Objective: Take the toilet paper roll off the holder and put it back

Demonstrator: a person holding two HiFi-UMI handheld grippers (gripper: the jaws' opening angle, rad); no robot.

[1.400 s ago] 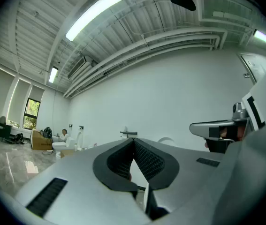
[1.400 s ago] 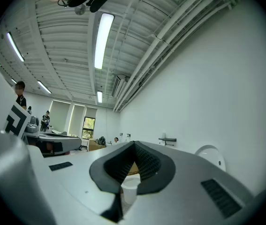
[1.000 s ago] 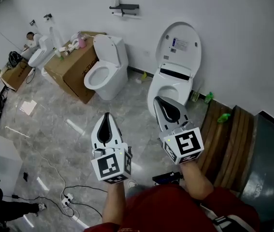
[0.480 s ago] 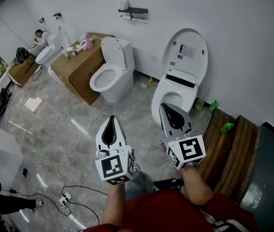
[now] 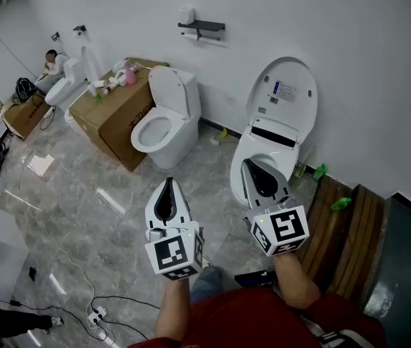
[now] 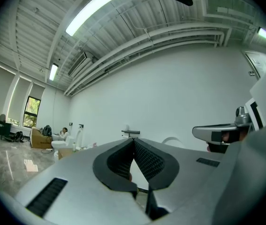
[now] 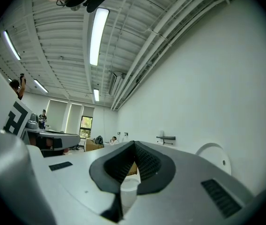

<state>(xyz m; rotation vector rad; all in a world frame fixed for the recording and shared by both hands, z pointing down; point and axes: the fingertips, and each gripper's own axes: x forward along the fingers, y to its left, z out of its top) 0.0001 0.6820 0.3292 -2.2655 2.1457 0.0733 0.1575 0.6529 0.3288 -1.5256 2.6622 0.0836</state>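
White far wall bears the holder (image 5: 204, 26), a small white shape under it judged the toilet paper roll (image 5: 191, 35); left gripper (image 6: 133, 140) and right gripper (image 7: 133, 144) clenched, empty, well apart from it; removal and return both outstanding.

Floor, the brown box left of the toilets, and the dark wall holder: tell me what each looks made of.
Floor: polished stone or marble-look tile; it is grey and veined, with glossy streaks of reflected light.
Box: cardboard; the faces are matte brown, with folded edges.
Wall holder: probably metal with a matte black finish, judging by its thin, straight profile, though it is too small to be sure.
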